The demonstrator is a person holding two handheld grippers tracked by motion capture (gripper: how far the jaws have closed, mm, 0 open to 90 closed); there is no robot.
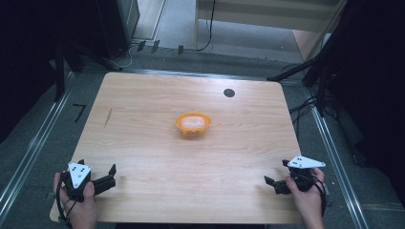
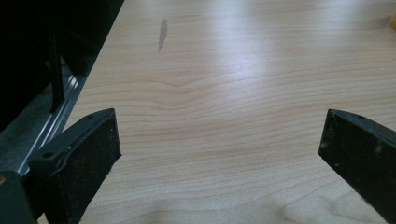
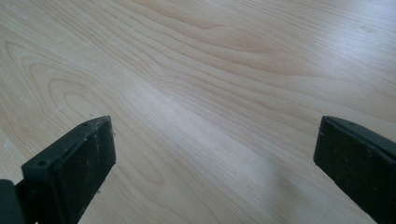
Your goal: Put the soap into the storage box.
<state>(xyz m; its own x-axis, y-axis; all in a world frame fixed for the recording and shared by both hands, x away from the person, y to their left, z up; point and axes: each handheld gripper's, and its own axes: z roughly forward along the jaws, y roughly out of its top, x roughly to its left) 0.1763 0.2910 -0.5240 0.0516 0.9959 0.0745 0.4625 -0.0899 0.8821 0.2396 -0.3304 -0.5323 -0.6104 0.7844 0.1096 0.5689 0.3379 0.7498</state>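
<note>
High view
Table: a pale wooden table [image 1: 143,157] with rounded corners; the landmark for all places below is the orange bowl [image 1: 193,123].
Bowl: it stands a little past the middle of the table, upright, with something pale pinkish inside; what it is cannot be told.
Dark disc: a small round black spot [image 1: 229,93] sits on the tabletop beyond the bowl and to its right, near the far edge.
Mark: a thin dark streak [image 1: 108,117] lies on the wood well to the left of the bowl.
Left gripper: the left gripper [image 1: 109,177] is held in the left hand [image 1: 82,202] at the near left corner, well apart from the bowl, its jaws spread and pointing right, nothing between them.
Right gripper: the right gripper [image 1: 276,179] is held in the right hand [image 1: 305,195] at the near right corner, also well apart from the bowl, jaws spread, pointing left and holding nothing.
Floor: grey floor with cables and dark stands lies beyond the table.

Left gripper view
Jaws: the two black jaws stand wide apart over bare wood, gripping nothing.
Mark: the dark streak [image 2: 162,33] shows far ahead, near the table's left edge.
Bowl: a sliver of orange [image 2: 393,21] shows at the upper right edge.

Right gripper view
Jaws: the two black jaws stand wide apart, with wood grain [image 3: 210,93] between them and nothing held.
</note>
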